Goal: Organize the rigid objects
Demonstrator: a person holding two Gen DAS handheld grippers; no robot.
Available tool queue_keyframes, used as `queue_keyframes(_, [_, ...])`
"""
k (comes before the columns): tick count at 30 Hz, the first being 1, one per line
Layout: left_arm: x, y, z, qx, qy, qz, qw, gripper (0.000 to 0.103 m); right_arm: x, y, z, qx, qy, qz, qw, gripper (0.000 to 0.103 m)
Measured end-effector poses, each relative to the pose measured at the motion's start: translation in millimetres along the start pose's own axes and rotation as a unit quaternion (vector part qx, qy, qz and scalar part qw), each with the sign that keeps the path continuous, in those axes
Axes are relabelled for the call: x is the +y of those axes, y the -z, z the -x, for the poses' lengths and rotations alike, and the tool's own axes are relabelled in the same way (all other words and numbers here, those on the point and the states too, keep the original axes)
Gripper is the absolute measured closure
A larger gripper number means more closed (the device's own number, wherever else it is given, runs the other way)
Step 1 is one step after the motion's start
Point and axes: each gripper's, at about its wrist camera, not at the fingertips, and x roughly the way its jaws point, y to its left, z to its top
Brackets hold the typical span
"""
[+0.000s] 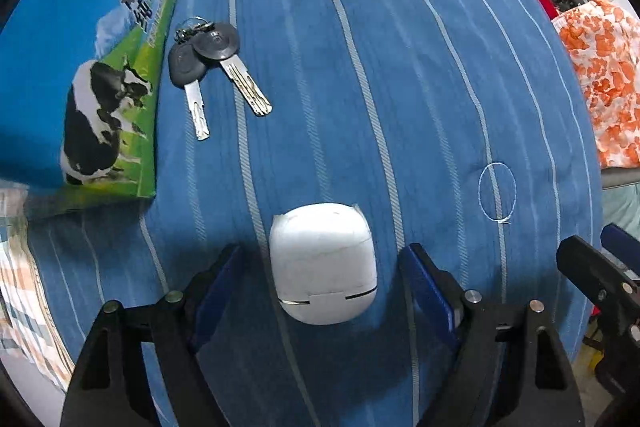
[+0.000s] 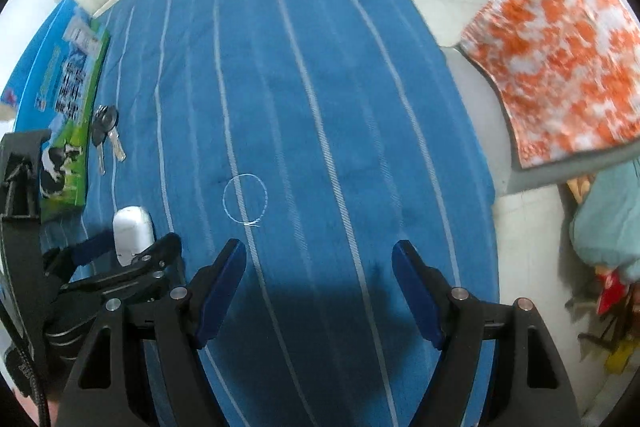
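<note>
Right gripper (image 2: 320, 267) spread wide over blue striped cloth (image 2: 304, 75), nothing between its pads. Stitched white circle (image 2: 245, 199) just beyond. Left gripper (image 2: 120, 251) at left, straddling white case (image 2: 132, 233). Keys (image 2: 106, 135) farther, beside milk carton (image 2: 66, 115).

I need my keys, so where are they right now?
The keys lie on the blue striped cover, beside the milk carton box at the left of both views, beyond the white case.

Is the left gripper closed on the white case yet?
No, open: left gripper fingers flank the white case with gaps either side.
</note>
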Motion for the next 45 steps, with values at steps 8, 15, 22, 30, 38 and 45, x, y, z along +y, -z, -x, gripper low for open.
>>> queue_keyframes(8, [13.2, 7.1, 15.2, -0.018, 0.005, 0.017, 0.9997, 0.06, 18.0, -11.3, 0.9, -0.006, -0.012, 0.04, 0.999, 0.025])
queue_keyframes(15, [60.5, 44.3, 31.5, -0.049, 0.001, 0.119, 0.9917, 0.059, 53.7, -36.7, 1.0, -0.02, -0.068, 0.098, 0.993, 0.025])
queue_keyframes(22, [116.1, 73.8, 31.0, -0.064, 0.007, 0.245, 0.9674, 0.059, 123.9, -70.2, -13.3, -0.041, -0.126, 0.174, 0.976, 0.025])
queue_keyframes(30, [143.6, 52.8, 32.2, -0.062, -0.007, 0.265, 0.9621, 0.059, 186.6, -100.0, -42.5, -0.056, -0.134, 0.23, 0.962, 0.029])
queue_keyframes(38, [129.3, 37.9, 33.1, -0.054, -0.019, 0.254, 0.9655, 0.058, 192.1, -115.2, -66.8, -0.066, -0.126, 0.236, 0.961, 0.034])
queue_keyframes(45, [112.8, 16.4, 30.2, -0.045, -0.03, 0.224, 0.973, 0.058, 204.1, -108.6, -70.6, -0.081, -0.107, 0.254, 0.958, 0.072])
